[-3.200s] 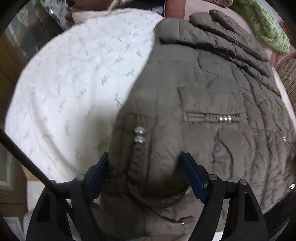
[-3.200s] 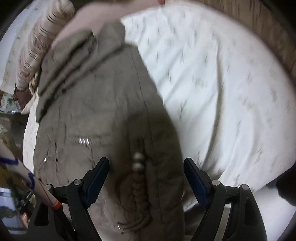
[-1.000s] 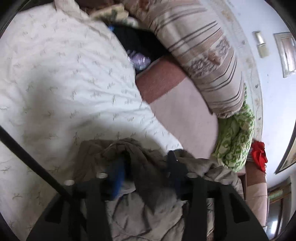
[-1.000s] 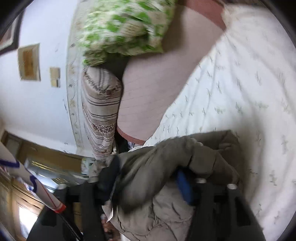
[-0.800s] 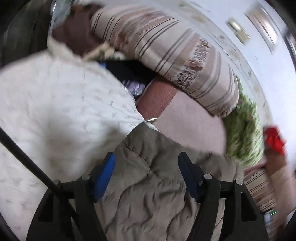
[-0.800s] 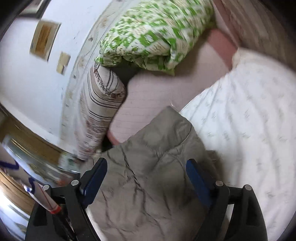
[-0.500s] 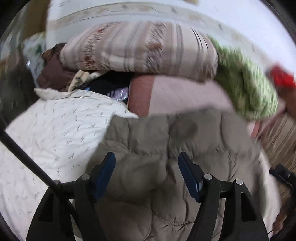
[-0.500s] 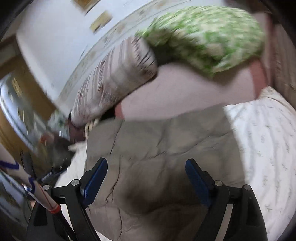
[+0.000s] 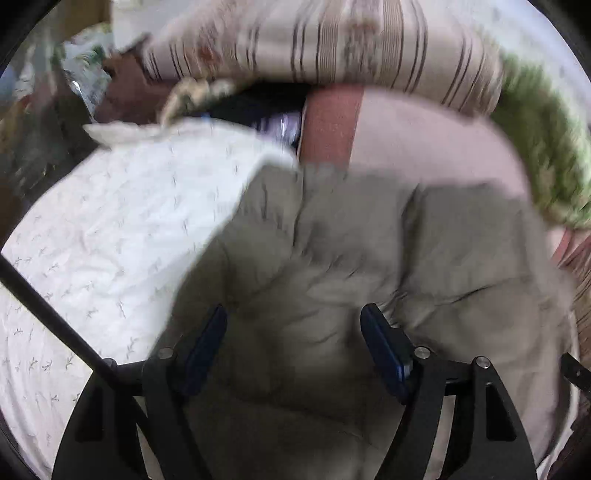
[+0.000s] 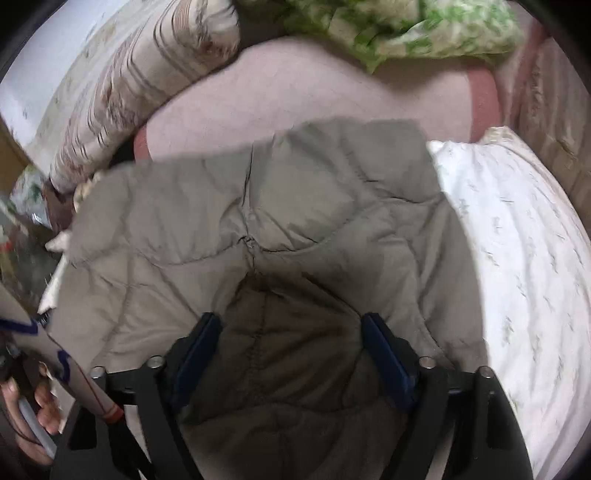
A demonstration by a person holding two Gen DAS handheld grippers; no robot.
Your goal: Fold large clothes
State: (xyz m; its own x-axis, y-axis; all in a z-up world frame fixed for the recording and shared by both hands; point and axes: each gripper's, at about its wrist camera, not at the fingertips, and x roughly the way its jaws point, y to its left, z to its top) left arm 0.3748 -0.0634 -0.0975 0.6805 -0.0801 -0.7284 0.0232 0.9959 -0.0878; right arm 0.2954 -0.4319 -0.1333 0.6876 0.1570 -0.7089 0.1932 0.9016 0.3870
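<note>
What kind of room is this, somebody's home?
Most likely a bedroom: an olive quilted jacket lies on a bed with a white patterned bedspread, and a striped pillow and a green floral pillow sit at its head.

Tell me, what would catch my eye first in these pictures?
A big grey-brown padded jacket fills the middle of both views, lying on a white bedspread. Black tongs with blue tips stand open over it: the left gripper and the right gripper. Behind lie a striped pillow and a green patterned cushion.
</note>
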